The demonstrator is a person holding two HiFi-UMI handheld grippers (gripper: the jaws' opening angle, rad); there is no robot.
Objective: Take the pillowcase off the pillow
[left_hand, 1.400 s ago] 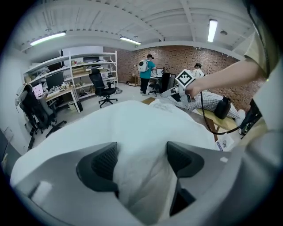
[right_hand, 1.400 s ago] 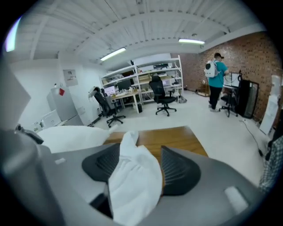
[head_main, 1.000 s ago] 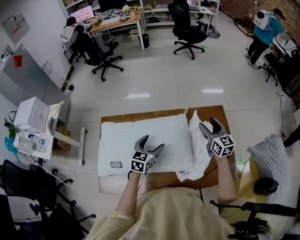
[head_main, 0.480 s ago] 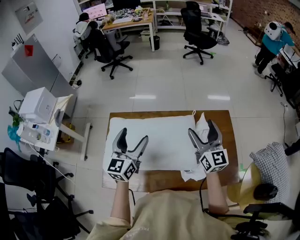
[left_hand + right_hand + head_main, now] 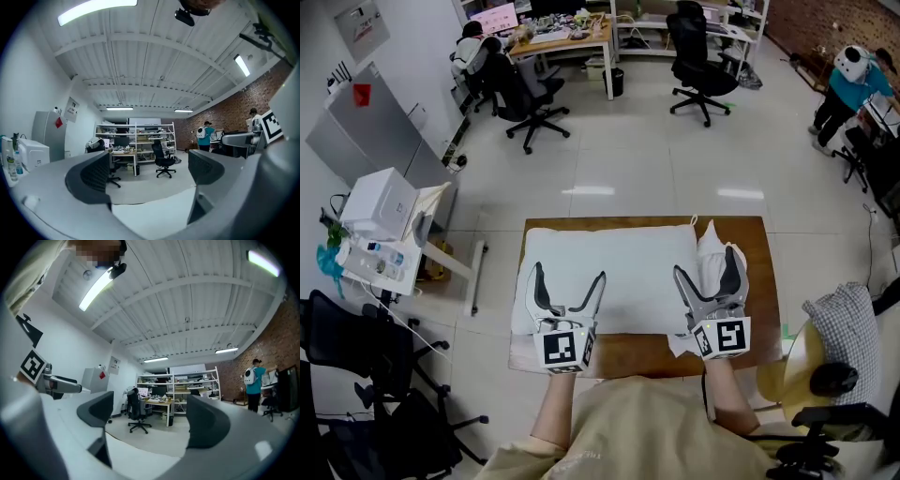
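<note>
White rect. pillow (image 5: 609, 272) flat across brown wooden table (image 5: 766, 281), long side toward wearer of beige top (image 5: 656, 441). Crumpled white fabric pillowcase (image 5: 710, 246) heaped at pillow's R end on R part of tabletop, one corner poking up, loose edge trailing to near table edge. Off the pillow, by the look of it.

Grey two-jaw L gripper (image 5: 568, 272) w/ black pads, marker cube at rear, raised over near-L part of pillow and pointing away from body. Jaws spread wide, just been opening, nothing btwn them, nothing held. Matching R gripper (image 5: 705, 262) raised over pillowcase heap, jaws likewise wide apart, just been opening. Cloth under it in head view but not in its grip. Both gripper views aimed out across room, white bedding low in shot, only open air btwn pads.

Behind: pale glossy floor (image 5: 656, 159), two black swivel office chairs (image 5: 698, 61), cluttered wooden desk (image 5: 567, 33) w/ seated person at its L end. Person in teal top w/ white backpack (image 5: 853, 80) at far R, near red brick wall (image 5: 225, 108). White box-shaped machine (image 5: 380, 206) on stand to L of table. Grey checked cushion (image 5: 846, 323) to R.
</note>
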